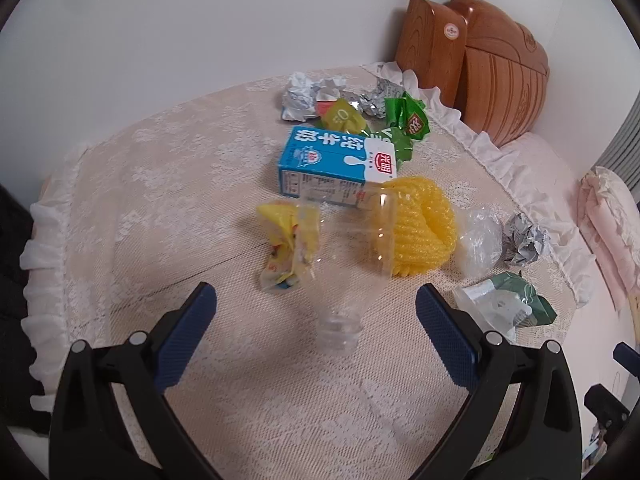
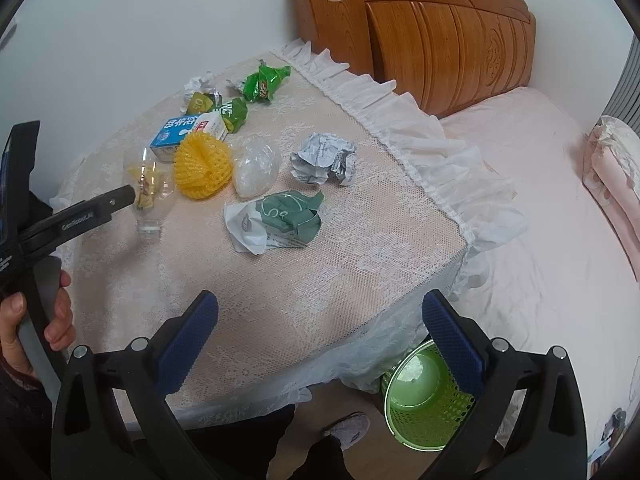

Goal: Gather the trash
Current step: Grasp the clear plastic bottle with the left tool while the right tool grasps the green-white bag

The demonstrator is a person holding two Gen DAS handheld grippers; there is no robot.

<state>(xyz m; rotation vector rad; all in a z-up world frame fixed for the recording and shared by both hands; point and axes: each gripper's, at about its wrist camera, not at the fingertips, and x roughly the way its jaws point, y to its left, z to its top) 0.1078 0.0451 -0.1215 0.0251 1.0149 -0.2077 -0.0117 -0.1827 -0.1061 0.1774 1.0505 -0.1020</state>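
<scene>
While my left gripper (image 1: 316,300) hovers with jaws spread, the clear bottle (image 1: 344,256) lies lengthwise, neck pointing toward me; right gripper (image 2: 320,312) jaws spread, empty.

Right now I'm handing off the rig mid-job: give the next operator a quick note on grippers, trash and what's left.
Left gripper: open, empty, lined up on the neck of the clear plastic bottle lying on the table.
Right gripper: open, empty, over the table's near edge.
All trash is on the lace tablecloth: milk carton, yellow foam net, crumpled paper, green wrappers.
Green bin on the floor by the table corner; looks empty.
Nothing collected yet; bottle looks first.
</scene>
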